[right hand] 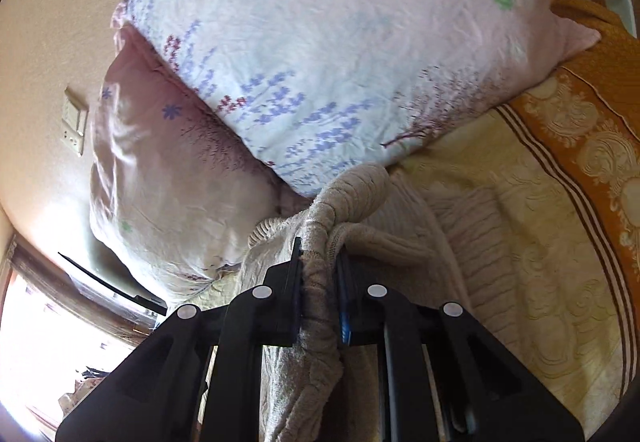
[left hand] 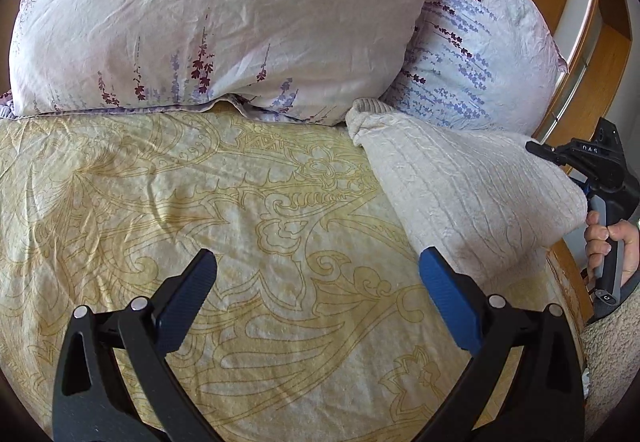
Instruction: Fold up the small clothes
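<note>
Cream ribbed knit is what the left wrist view shows: one small cream ribbed-knit garment (left hand: 460, 193) is draped over the right edge of the yellow patterned bedspread (left hand: 200, 201), just below two floral pillows (left hand: 224, 13). The left gripper (left hand: 318, 270) is held empty above the bedspread, jaws spread wide. The right hand (left hand: 608, 242) is seen at the garment's far edge.

In the right wrist view, the right gripper (right hand: 320, 270) is clamped on a bunched edge of the garment (right hand: 320, 234). No finished fold is seen; folding is judged barely begun.
</note>
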Available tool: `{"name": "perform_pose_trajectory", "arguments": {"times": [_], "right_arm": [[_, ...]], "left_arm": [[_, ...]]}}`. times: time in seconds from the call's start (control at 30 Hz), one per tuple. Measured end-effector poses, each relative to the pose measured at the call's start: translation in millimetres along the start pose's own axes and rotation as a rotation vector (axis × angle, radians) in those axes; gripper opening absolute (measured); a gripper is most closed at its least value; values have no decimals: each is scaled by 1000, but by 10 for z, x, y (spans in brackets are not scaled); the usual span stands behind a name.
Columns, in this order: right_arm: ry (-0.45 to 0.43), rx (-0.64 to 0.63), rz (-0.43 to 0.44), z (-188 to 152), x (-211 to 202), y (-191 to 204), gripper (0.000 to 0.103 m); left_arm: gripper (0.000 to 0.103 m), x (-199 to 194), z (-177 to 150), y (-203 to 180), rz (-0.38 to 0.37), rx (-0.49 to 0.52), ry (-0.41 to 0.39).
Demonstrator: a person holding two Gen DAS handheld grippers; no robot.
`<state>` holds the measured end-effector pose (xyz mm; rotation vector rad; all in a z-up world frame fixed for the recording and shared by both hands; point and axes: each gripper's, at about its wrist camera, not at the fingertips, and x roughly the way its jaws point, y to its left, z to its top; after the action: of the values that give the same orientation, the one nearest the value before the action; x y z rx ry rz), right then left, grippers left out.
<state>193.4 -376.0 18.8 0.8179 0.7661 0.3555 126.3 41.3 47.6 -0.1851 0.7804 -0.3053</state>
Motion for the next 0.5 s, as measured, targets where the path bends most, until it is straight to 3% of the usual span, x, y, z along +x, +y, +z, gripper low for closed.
{"name": "perform_pose_trajectory", "arguments": {"times": [0.13,0.3,0.43,0.5], "right_arm": [[-36,-4,-11,-76,-135,-124,14],[8,78,-53,-104,-57,-400,14],[-21,28,-29,-31,-163,-235,14],[-25,6,-61,-38,-187,-205,14]], "left_arm": [[101,15,15,34,-6,-18,15],[101,36,26,20,-12,-13,35],[101,57,24,36,-17,-24,47],[101,69,17,33,-21,-25,53]]}}
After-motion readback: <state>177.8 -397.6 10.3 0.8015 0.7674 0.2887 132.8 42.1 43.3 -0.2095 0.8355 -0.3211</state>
